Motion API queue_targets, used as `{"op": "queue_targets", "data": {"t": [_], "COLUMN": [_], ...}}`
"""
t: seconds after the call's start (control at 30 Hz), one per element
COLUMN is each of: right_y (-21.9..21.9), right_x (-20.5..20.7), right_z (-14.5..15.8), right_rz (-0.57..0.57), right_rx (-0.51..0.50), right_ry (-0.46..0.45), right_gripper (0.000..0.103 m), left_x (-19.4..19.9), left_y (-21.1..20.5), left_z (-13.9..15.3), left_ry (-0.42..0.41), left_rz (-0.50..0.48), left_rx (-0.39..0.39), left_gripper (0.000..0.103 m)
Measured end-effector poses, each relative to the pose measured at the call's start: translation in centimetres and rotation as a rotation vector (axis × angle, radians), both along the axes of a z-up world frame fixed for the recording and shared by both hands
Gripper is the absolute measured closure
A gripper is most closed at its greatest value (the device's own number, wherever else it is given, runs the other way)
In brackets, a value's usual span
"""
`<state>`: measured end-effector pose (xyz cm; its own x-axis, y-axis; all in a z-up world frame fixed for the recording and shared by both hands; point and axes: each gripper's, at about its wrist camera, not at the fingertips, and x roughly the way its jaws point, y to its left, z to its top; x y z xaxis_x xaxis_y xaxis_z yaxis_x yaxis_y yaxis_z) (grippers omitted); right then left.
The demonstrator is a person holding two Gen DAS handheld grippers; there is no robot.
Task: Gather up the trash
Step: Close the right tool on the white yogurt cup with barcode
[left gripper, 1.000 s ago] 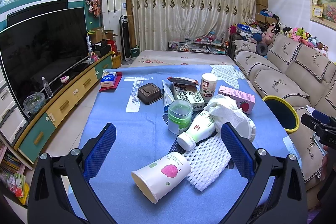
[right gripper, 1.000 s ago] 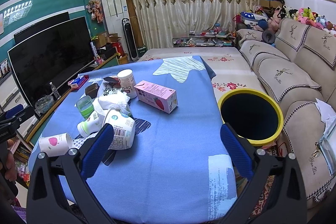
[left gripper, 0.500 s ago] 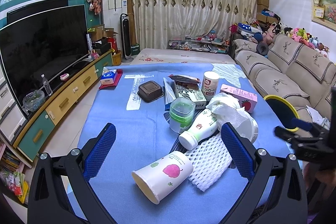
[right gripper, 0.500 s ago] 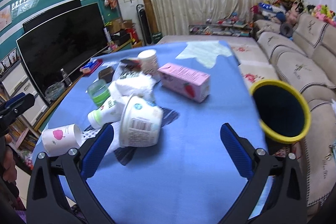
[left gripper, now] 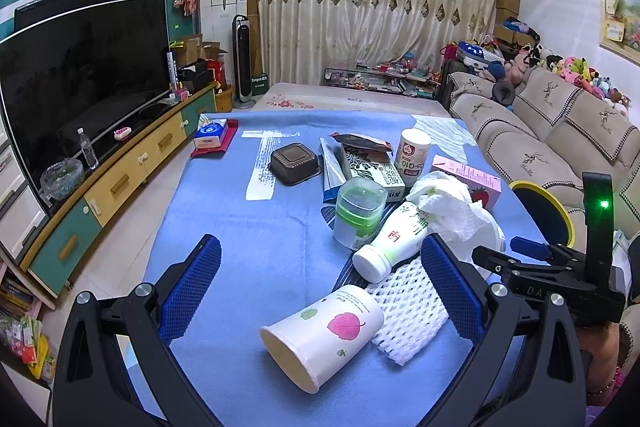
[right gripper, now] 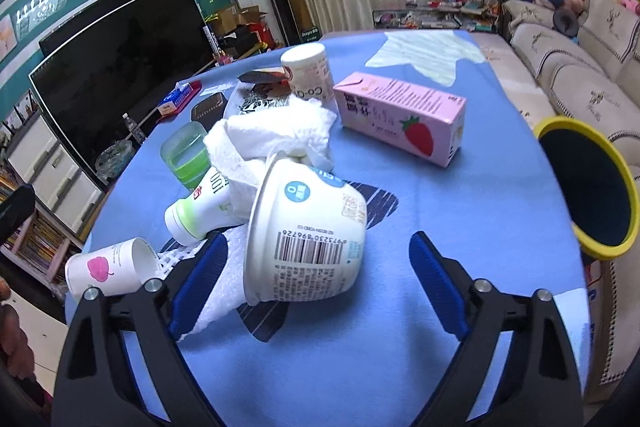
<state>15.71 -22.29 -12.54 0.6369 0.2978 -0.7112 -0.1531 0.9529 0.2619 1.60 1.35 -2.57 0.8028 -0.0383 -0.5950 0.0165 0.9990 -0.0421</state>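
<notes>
Where trash lies, white tub [right gripper: 308, 227] tipped, tissue [right gripper: 276, 135] inside

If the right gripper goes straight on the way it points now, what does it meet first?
Probably the white tub lying on its side: it sits just ahead, toward the left finger of the open right gripper, whose jaws have just been closing. Nothing is between them yet. Depth is hard to judge.

Tub [right gripper: 308, 227] tipped over on the table [right gripper: 460, 211], carton [right gripper: 400, 115] behind, bin [right gripper: 588, 183] right.
</notes>
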Motion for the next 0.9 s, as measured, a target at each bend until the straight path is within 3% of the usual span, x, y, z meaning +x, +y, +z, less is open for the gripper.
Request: {"op": "queue_targets", "data": {"t": [0.13,0.23,0.4,0.7,0.9], "right_y": [-0.3,-0.3,-0.4,-1.0,-2.7], "right_x": [0.3,0.1,-0.4,-1.5,-2.8], "right_z": [-0.2,0.0,0.4,2.6,5.0], "right_rz": [-0.003,-0.004,0.000,-0.064,-0.086], "right_rx": [0.040,0.044,0.033,-0.154,-0.157], "right_ry": [0.024,0.023,0.006,-0.107,-0.175], "right_gripper": [0.033,0.052,0.052,0.052,0.052], "left_x": [0.3,0.5,0.5,0.6,0.7], "left_y": [0.2,0.1,0.0,0.1,0.1], "left_z": [-0.2,-0.3,-0.4,-0.4,-0.6], "left_ry": [0.005,0.011,0.013,0.015,0.019], "left_rz": [0.000,-0.001,-0.001,-0.002,-0.005], "left_rx": [-0.003,-0.003,0.002,0.001,0.003], "left_gripper": [0.005,0.005,0.005,0.005,0.005]}}
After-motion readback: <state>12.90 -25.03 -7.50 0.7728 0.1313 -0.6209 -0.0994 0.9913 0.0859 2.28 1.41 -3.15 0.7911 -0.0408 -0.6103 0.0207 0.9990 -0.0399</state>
